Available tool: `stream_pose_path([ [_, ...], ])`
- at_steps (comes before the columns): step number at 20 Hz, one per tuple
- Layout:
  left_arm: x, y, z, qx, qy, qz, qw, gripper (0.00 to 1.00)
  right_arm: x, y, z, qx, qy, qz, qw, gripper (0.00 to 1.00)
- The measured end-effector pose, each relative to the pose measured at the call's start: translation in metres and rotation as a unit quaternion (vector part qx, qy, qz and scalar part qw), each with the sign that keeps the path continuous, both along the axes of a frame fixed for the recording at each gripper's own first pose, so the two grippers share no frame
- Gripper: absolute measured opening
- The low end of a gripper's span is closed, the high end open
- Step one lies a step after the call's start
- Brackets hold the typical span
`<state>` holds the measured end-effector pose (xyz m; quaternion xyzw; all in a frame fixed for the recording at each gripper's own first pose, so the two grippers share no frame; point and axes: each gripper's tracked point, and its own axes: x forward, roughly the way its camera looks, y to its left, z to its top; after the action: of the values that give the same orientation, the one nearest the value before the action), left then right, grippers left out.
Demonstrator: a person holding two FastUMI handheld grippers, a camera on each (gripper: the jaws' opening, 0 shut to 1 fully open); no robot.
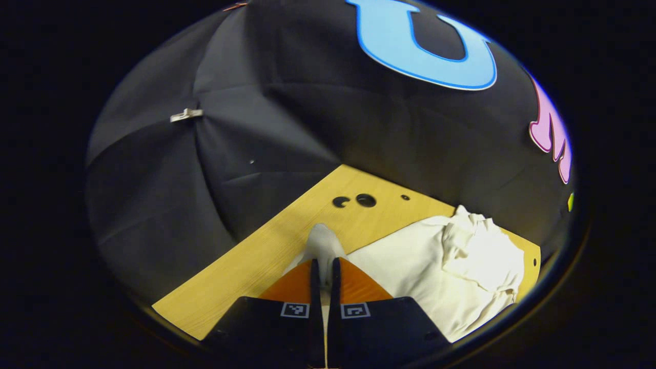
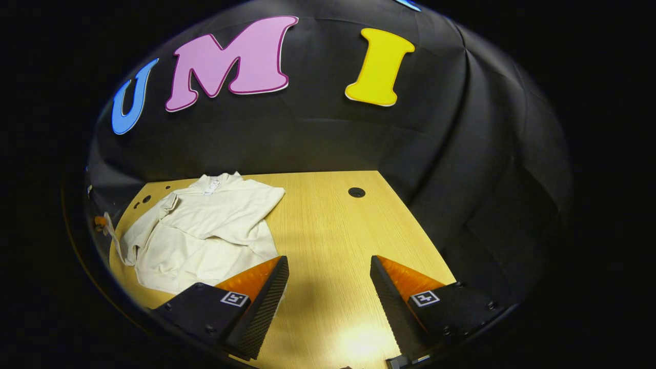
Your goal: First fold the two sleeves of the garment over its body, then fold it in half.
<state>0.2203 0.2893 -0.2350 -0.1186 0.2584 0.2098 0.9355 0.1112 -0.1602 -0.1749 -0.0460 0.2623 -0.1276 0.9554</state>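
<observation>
The left gripper pinches a sleeve at lower centre, with the garment spread to its right, while the right gripper gapes over bare table, garment at left.

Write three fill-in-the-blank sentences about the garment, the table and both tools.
1. The left tool is shut on a ____ of the cream garment.
2. The right tool hovers over the table with its jaws ____.
3. The table is made of ____.

Missing words: sleeve; open; wood
</observation>
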Motion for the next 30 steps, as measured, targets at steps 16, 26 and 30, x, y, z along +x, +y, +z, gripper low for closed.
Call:
stream_pose_path([
  [16,0.179,-0.242,0.075,0.072,-0.062,-0.231,0.968,0.07,0.015,-0.028,-0.042,0.028,0.025,-0.021,0.999,0.98],
  [26,0.191,-0.432,0.05,0.038,-0.076,-0.355,0.931,0.07,0.024,-0.033,-0.059,0.028,0.029,0.006,0.999,0.98],
  [30,0.184,-0.479,0.036,0.023,-0.075,-0.383,0.92,0.08,0.021,-0.037,-0.059,0.031,0.023,0.001,0.999,0.98],
])
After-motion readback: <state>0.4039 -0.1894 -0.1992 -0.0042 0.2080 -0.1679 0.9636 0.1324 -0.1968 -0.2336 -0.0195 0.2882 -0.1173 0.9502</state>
